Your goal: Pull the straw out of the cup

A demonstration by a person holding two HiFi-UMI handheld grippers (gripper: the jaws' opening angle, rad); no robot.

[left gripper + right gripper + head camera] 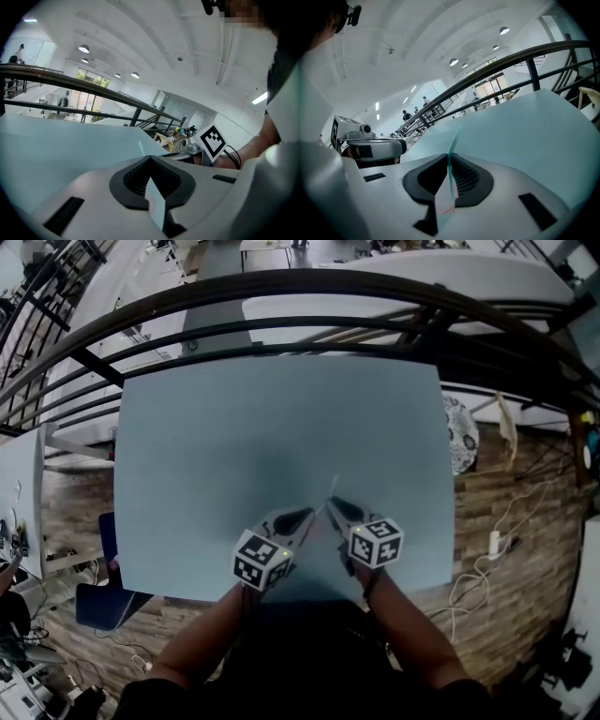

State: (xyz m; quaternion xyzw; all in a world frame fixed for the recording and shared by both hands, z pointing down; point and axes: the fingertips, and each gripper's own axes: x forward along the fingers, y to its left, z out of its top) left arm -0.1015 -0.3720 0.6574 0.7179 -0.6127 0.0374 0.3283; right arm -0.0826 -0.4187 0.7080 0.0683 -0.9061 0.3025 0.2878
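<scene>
On the pale blue table (281,427), near its front edge, my two grippers meet tip to tip. A thin pale straw (331,489) sticks up between them. My right gripper (336,509) is shut on the straw (453,140), which runs up out of its jaws (451,159). My left gripper (305,517) is shut on a thin pale wall (156,204), which looks like the cup's side. The cup (317,529) shows only as a faint clear patch between the grippers. The straw's tip (141,147) peeks over the left gripper (150,158).
A dark curved railing (281,296) runs behind the table's far edge. A blue chair (98,606) stands at the left front corner. White cables and a power strip (494,542) lie on the wooden floor to the right.
</scene>
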